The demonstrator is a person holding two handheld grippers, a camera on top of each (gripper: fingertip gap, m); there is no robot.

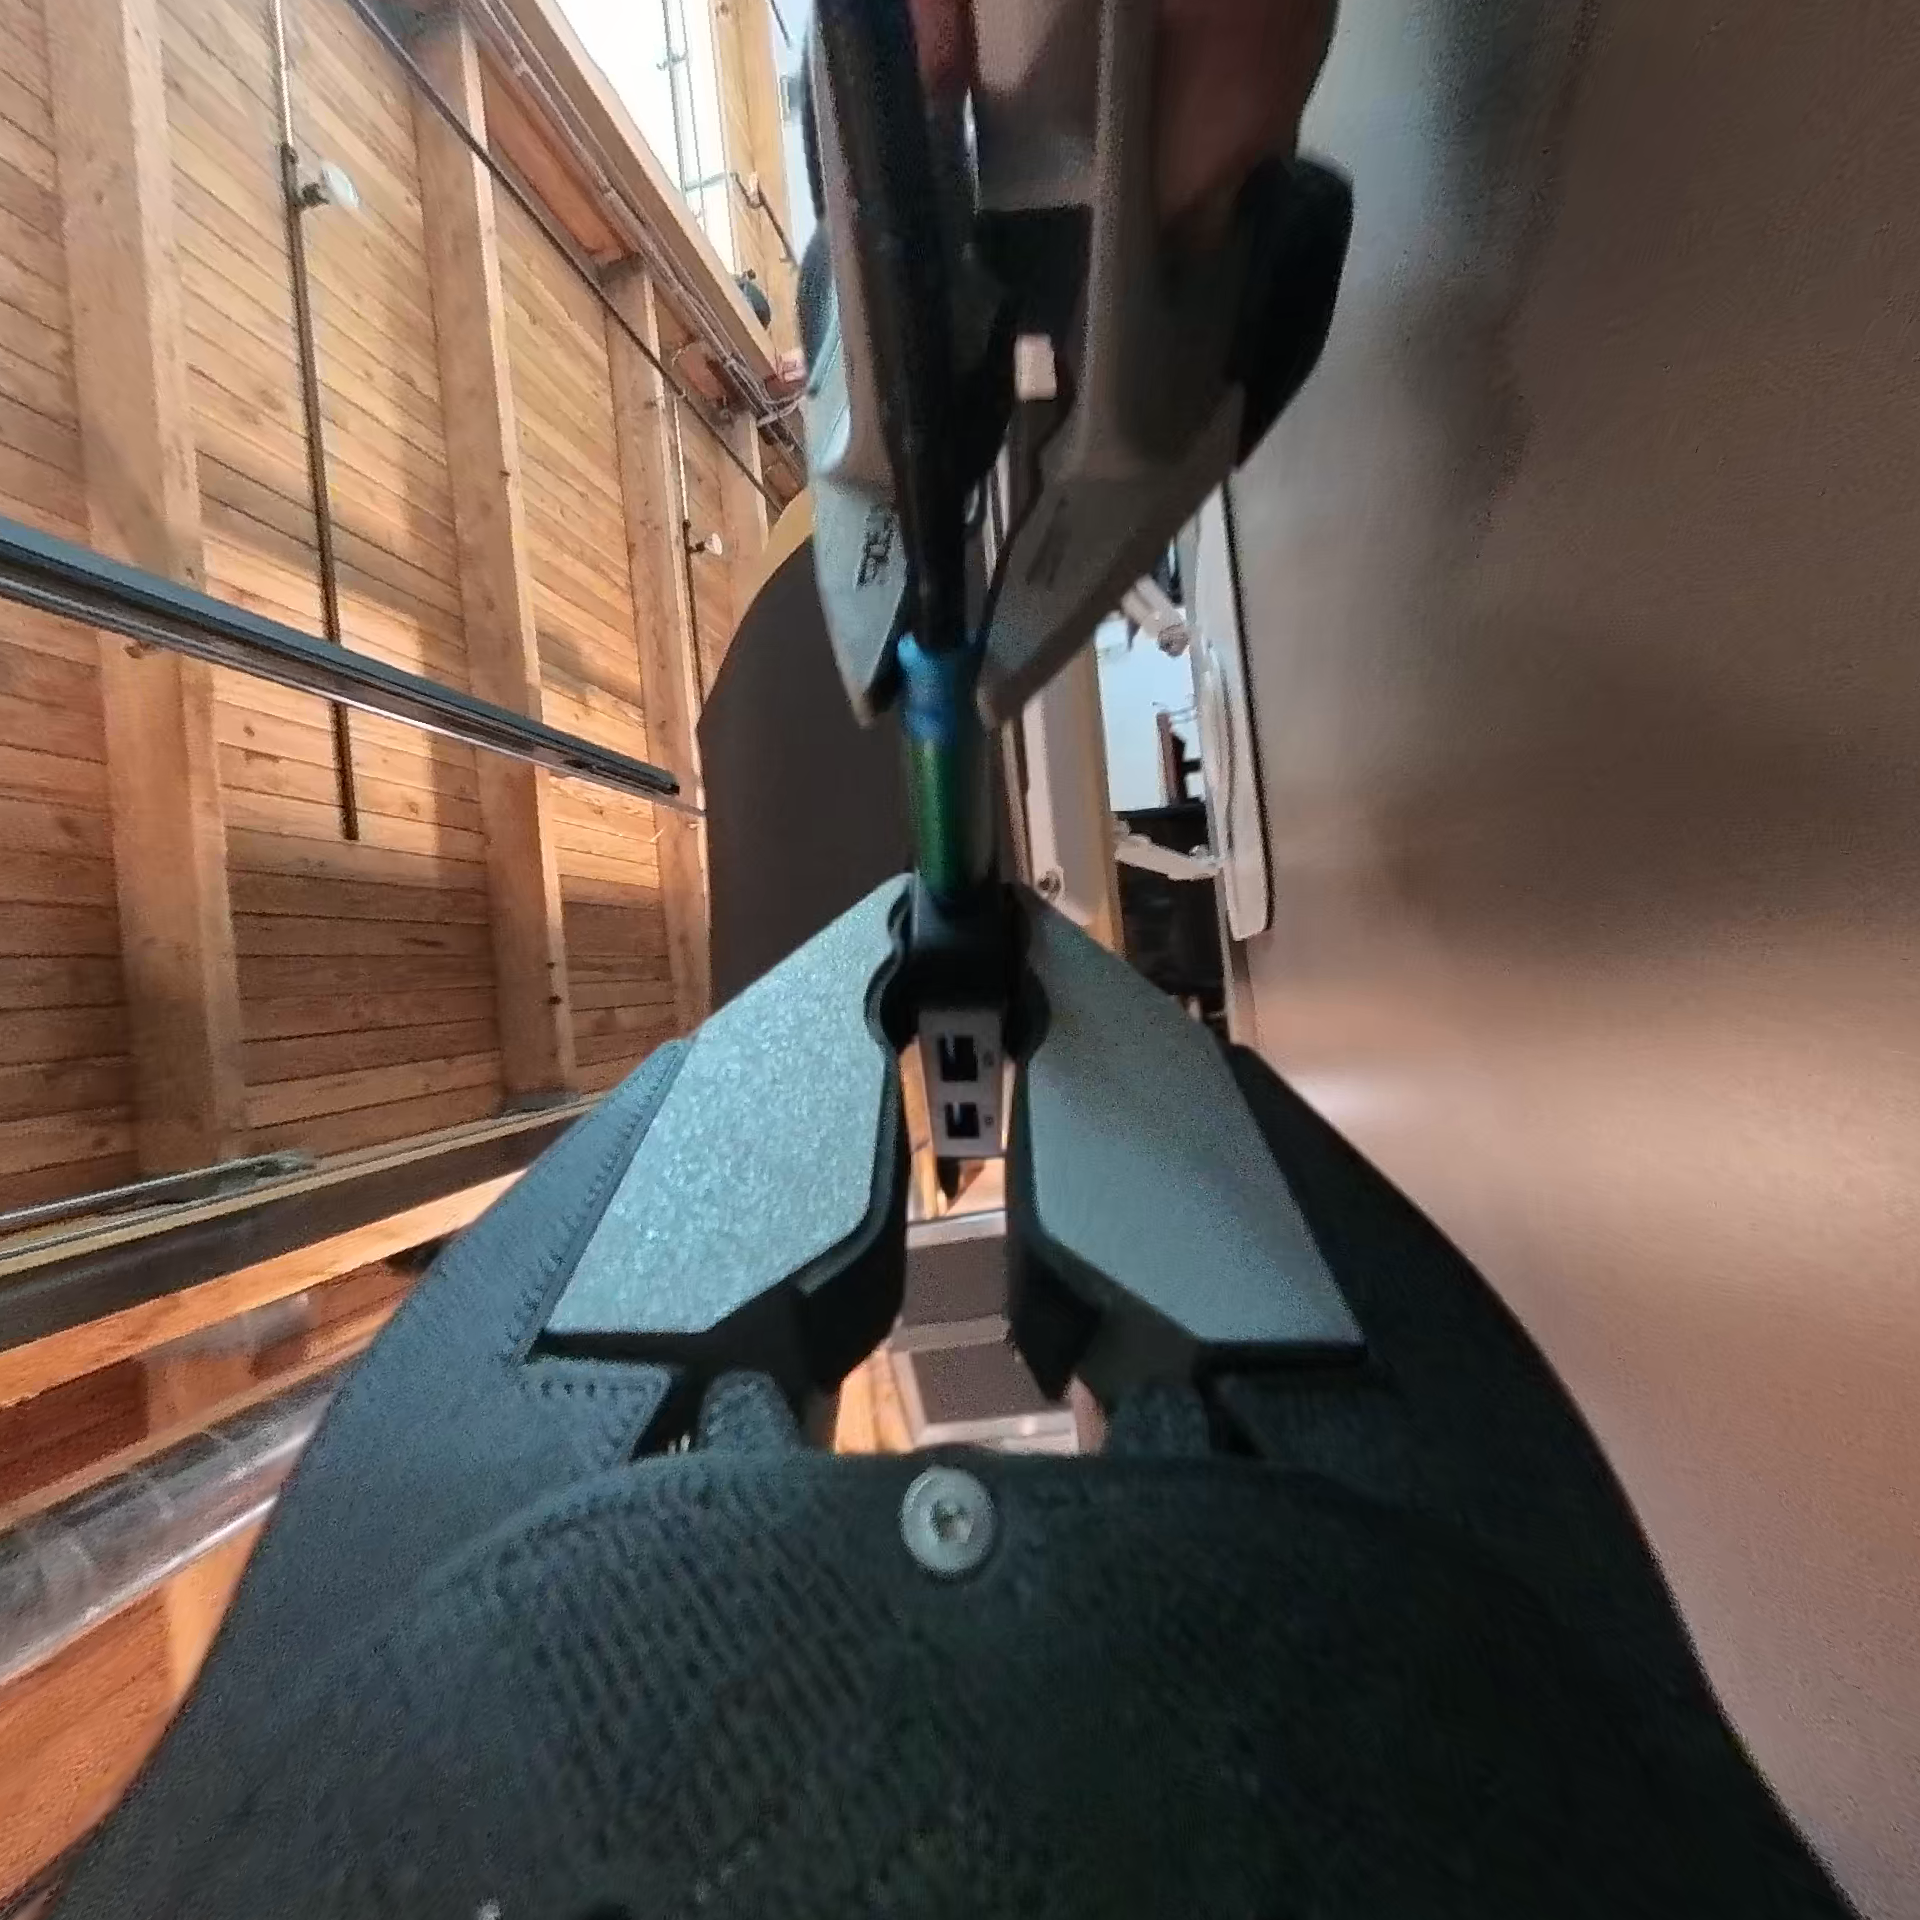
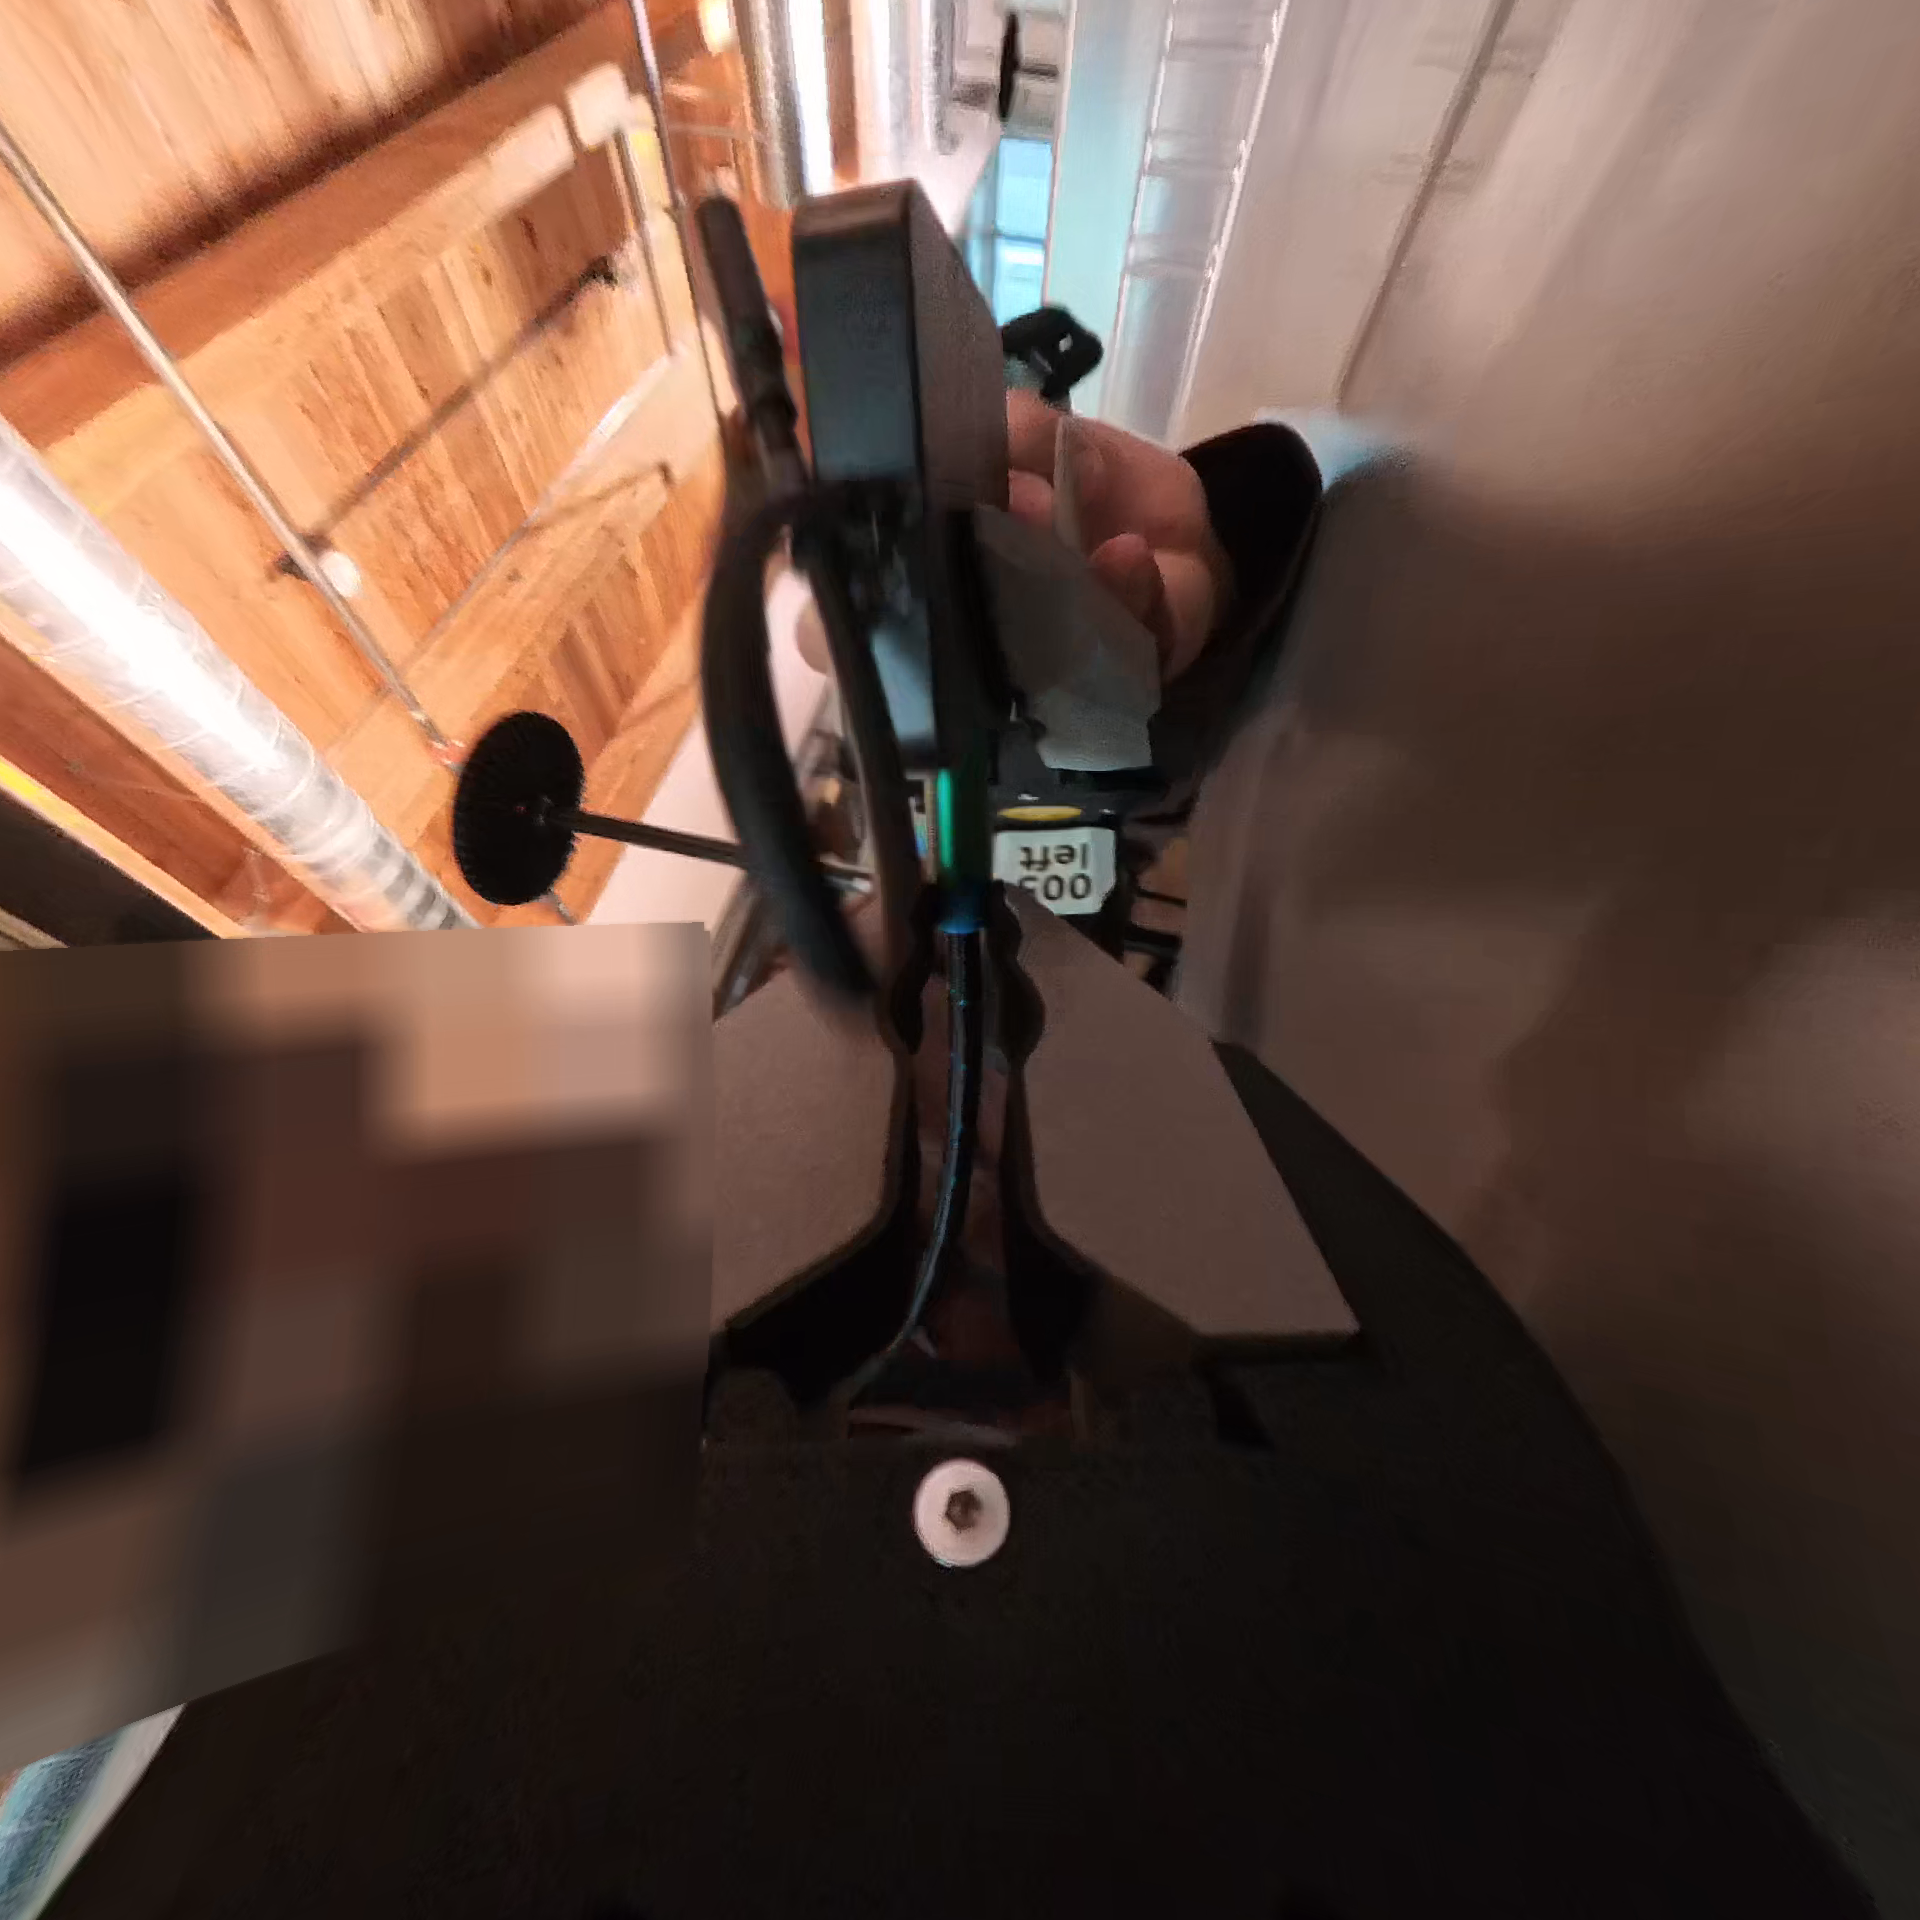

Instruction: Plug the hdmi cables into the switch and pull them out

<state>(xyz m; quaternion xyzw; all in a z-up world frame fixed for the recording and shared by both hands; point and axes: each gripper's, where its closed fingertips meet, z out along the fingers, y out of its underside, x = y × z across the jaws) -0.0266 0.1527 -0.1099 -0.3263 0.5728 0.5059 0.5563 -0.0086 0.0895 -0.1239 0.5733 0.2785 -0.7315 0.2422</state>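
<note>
Left claw [image 1: 961, 966] grips the switch [image 1: 964, 1081] steady; right claw [image 2: 961, 971] clamps the plug [image 2: 958, 831], aligned ahead for mating.

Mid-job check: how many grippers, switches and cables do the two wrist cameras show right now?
Grippers: 2, the left gripper and the right gripper
Switch: 1, the switch
Cables: 2, the green-tipped cable and the black looped cable
Total: 5
</note>
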